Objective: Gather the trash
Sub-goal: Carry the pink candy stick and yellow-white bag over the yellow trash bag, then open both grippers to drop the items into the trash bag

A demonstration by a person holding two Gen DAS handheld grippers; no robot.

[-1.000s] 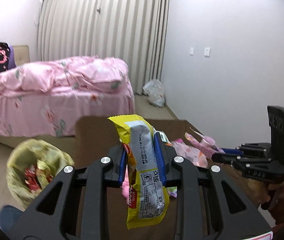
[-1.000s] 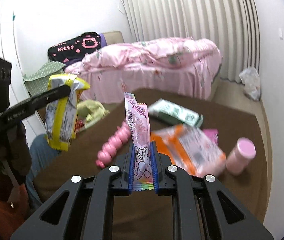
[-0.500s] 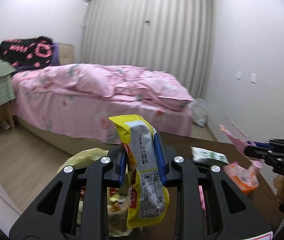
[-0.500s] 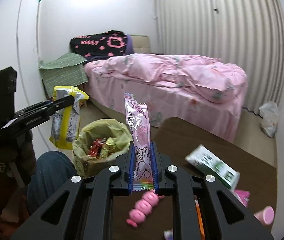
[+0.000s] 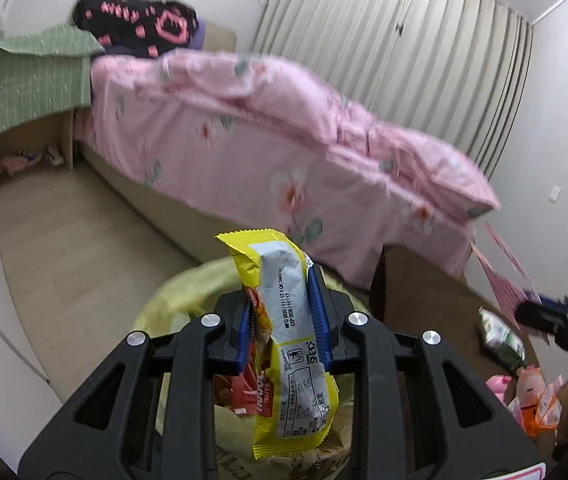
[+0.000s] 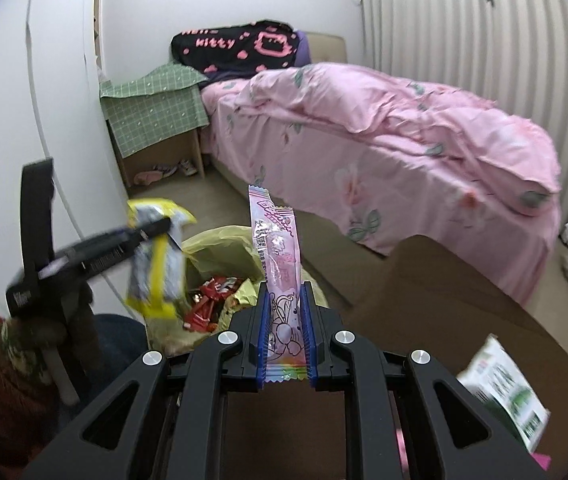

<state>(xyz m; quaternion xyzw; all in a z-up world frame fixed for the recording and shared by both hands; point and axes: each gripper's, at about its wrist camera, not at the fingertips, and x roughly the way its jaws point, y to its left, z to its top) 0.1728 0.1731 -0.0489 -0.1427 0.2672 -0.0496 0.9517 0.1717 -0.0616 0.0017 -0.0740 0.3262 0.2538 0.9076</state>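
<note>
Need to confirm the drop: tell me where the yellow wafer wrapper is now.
The yellow wafer wrapper is clamped in the left gripper, directly above the open trash bag.

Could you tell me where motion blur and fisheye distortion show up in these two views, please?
Left wrist view: the bed is smeared, yet the yellow wrapper in the left gripper is sharp. Right wrist view: the left gripper blurs, the pink wrapper in the right gripper stays crisp; curtains bow, corners go black.
</note>
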